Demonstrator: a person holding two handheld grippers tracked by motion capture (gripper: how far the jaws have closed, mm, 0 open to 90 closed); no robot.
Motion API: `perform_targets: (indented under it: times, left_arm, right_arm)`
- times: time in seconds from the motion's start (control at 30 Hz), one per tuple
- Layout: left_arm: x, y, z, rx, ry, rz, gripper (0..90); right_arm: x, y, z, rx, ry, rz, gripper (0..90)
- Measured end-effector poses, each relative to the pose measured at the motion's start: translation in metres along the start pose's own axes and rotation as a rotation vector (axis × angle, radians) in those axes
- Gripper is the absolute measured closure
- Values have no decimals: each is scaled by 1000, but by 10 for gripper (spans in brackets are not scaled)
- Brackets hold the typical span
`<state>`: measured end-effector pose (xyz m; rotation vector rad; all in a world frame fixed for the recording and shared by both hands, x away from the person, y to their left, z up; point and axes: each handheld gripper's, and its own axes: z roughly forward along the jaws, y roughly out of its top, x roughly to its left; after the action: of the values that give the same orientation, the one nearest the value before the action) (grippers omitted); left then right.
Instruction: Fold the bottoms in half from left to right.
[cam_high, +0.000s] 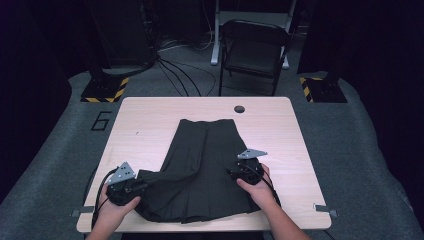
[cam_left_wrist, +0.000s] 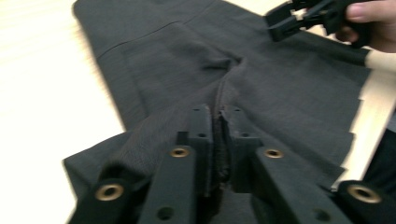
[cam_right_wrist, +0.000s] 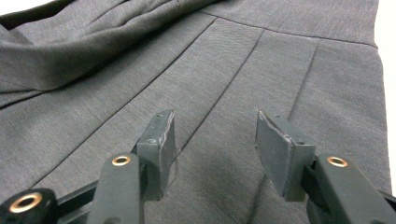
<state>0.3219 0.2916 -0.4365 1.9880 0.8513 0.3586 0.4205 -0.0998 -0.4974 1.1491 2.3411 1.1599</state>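
A dark pleated skirt (cam_high: 205, 170) lies flat on the middle of the wooden table (cam_high: 145, 125), hem at the near edge. The left gripper (cam_left_wrist: 217, 122) has its jaws pinched tight on a raised fold at the skirt's left hem corner. The right gripper (cam_right_wrist: 212, 149) rests over the skirt's right side, jaws apart, with flat cloth between them.

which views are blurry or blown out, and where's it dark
High view: dark surroundings, evenly lit light wooden table, soft overall. Left gripper view: tabletop overexposed at left, dark grey pleated skirt softly blurred, near black jaws too. Right gripper view: sharpest, fabric weave visible, white glare at top right corner.
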Motion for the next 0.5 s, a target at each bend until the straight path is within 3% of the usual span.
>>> perform_targets:
  times: [0.13, 0.23, 0.43, 0.5]
  left_arm:
    - [-15, 9, -2, -26, -48, 21, 851]
    - [-28, 17, 1, -42, -108, 6, 851]
    - [-62, 33, 23, -25, -213, 5, 851]
    - [-74, 36, 33, 2, -242, 33, 851]
  right_arm:
    - [5, 11, -3, 8, -17, -27, 463]
    - [8, 20, -7, -2, -8, -37, 460]
    - [4, 21, -10, -17, -10, -2, 459]
    - [2, 17, -10, -9, -11, 14, 460]
